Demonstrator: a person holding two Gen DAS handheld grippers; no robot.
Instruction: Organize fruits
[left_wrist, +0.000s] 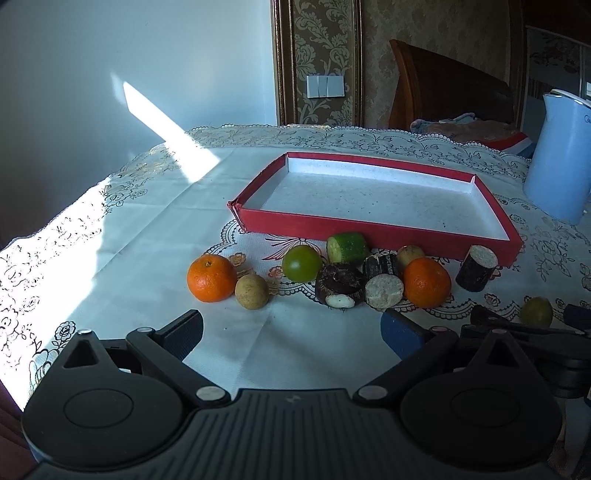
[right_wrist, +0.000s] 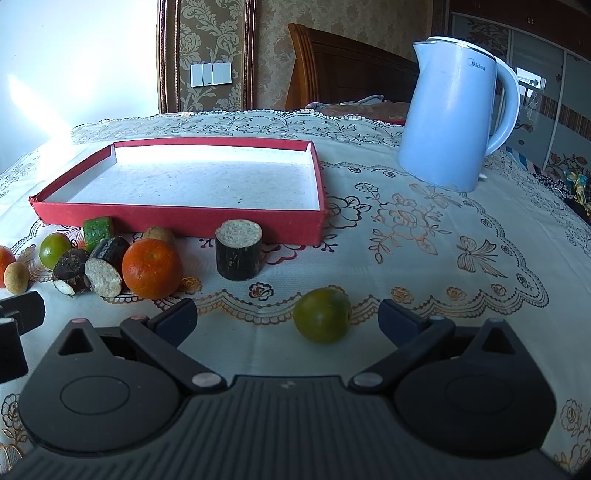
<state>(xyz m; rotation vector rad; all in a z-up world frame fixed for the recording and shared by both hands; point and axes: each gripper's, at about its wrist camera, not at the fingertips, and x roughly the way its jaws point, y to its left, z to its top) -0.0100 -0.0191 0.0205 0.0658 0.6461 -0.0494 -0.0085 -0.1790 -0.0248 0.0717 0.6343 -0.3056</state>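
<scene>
Your left tongs hang with their jaws wide apart above the lace-covered surface, gripping nothing, a short way in front of a cluster of fruit. Your right tongs are equally spread, and a green fruit lies on the cloth between their 2 fingers, nearer the right one, touched by neither.

The red tray sits further back on the surface, its white floor bare. Along its near wall lie the rest of the pieces: a mandarin at the far left touching a small tan fruit, then a second green fruit, a cut cucumber piece, a dark water chestnut, a dark-skinned sugarcane chunk lying on its side, another small tan fruit just behind it, and a second mandarin. A second sugarcane chunk stands upright, apart from the pile, just before the tray's right end.

A pale blue electric kettle stands to the right of the tray, well apart from the fruit.
</scene>
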